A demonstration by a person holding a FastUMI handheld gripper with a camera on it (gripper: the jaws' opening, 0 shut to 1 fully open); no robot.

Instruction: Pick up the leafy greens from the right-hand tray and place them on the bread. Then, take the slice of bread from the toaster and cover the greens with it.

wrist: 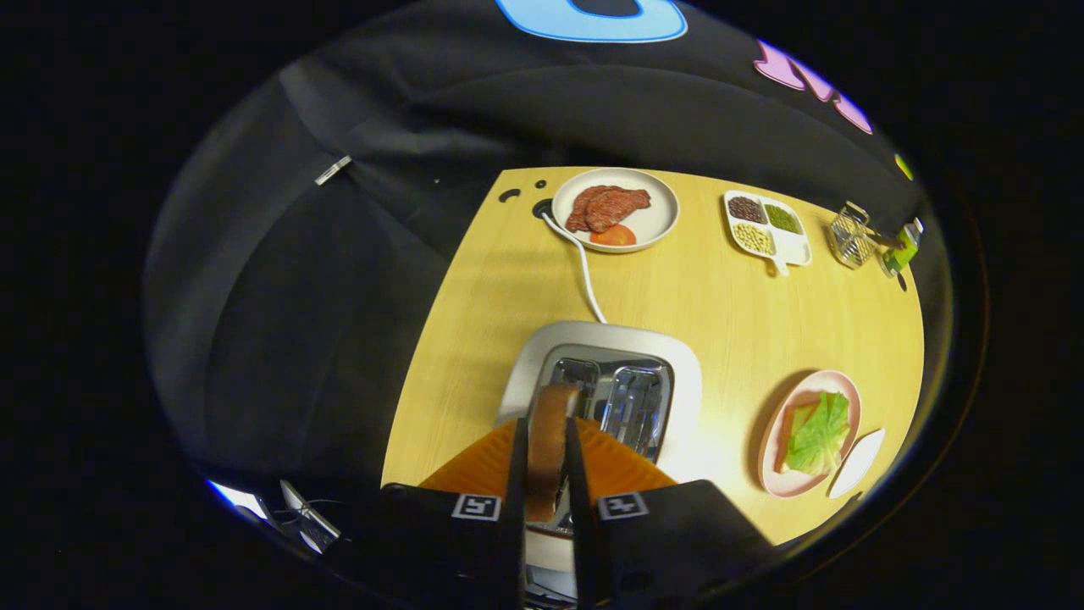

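Note:
My gripper (546, 432) is shut on a brown slice of bread (549, 440), held edge-on between the two fingers, above the toaster (677, 373). The toaster is white with a shiny metal top and two slots, and it lies just ahead of and beneath the fingers. To the right of the toaster stands a pink plate (783, 483) that carries a slice of bread with leafy greens (820, 434) lying on top of it.
A white cord (584, 271) runs from the toaster to the table's far edge. Beyond it stands a plate of meat and tomato (616, 210), then a divided dish of beans (766, 227) and a small wire basket (849, 237). A white tray (857, 462) lies beside the pink plate.

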